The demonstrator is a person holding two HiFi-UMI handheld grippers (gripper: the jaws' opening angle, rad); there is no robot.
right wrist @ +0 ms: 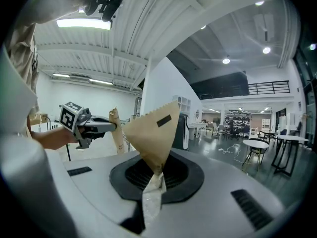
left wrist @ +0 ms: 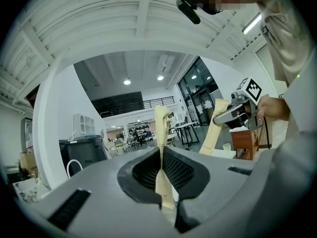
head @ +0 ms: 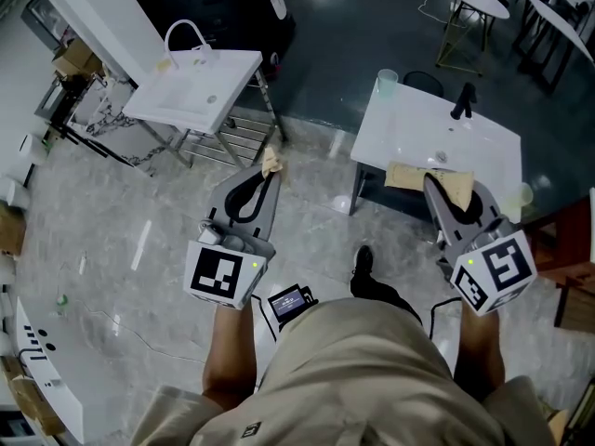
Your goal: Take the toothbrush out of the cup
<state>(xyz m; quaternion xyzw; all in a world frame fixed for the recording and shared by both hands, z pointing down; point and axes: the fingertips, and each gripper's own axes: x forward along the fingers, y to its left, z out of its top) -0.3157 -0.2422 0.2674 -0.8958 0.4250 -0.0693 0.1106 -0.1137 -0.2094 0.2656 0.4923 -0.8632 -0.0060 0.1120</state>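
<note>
On the far left corner of the white worktop [head: 483, 147] to my right stands a clear cup [head: 387, 80]. I can't make out a toothbrush in it, nor anywhere else in view. That fits a brush too slim to see from up here, or one no longer in the cup.

Neither hand is on the cup. My left tongs [head: 267, 177] are clamped on a thin tan paper strip [head: 271, 162], and my right tongs [head: 433, 186] are pinched on a tan paper sheet [head: 404, 176] with a toothed edge. I judge the step in hand to be holding paper, not the brush. If the brush is in there, one pair must first be free of its paper, then come down over the cup's mouth.

I hold both forearms out in front of me, tongs about level and pointing away. The left points at the floor between the two basins, and the right is over the worktop's near edge
</note>
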